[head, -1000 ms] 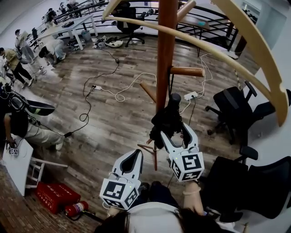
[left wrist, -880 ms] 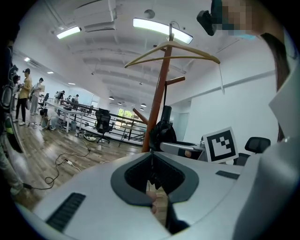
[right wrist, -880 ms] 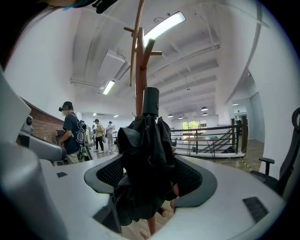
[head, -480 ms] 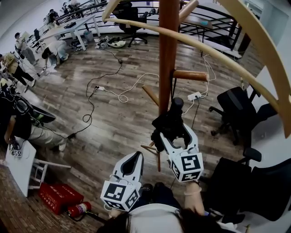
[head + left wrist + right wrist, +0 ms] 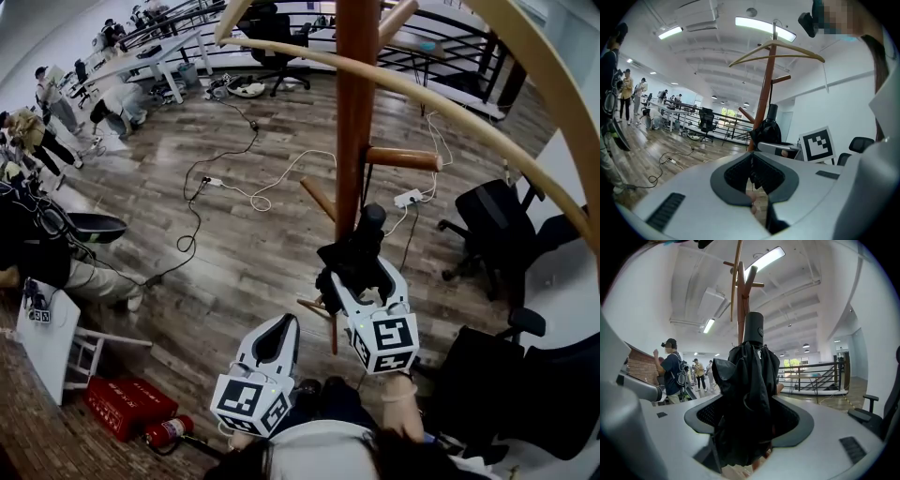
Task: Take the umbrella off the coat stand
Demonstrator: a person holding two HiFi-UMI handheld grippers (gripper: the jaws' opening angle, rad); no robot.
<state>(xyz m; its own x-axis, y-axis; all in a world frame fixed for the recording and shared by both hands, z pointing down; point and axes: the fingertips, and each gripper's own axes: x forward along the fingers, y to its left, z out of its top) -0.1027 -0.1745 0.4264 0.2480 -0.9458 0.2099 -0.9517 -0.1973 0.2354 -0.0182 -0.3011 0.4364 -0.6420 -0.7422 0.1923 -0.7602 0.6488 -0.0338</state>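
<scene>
Currently grips the folded black umbrella point(image 5: 359, 253) with the right tool point(image 5: 362, 278); both jaws pressed into the bunched fabric at its lower part, nothing else between them; fills the middle of the right gripper view with that dark bundle.

Holds the umbrella upright, round capped end uppermost, just beside the brown pole of the coat stand point(image 5: 352, 112) and below a short side peg point(image 5: 403, 157); cannot tell whether touching the pole; shows a thin dark cord point(image 5: 364, 186) from near the peg's root down toward the umbrella's top.

Carries the left tool point(image 5: 277, 324) lower and to the left, well apart from the umbrella; jaws brought together at the tips with nothing between them, only an oval gap behind the tips with floor visible through it.

Looks down on a wooden plank floor point(image 5: 262, 262); white and black cables point(image 5: 249, 199) strewn across its middle; a white power strip point(image 5: 407, 198) just right of the pole; black office chairs point(image 5: 492, 225) along the floor's right edge; a red box point(image 5: 131, 405) and a red fire extinguisher point(image 5: 169, 431) near its lower-left corner; people point(image 5: 39, 141) at the left edge, near white counters point(image 5: 141, 58) at the far left corner.

Overhead, long pale curved wooden arms point(image 5: 450, 101) at the stand's top, sweeping toward the right.
</scene>
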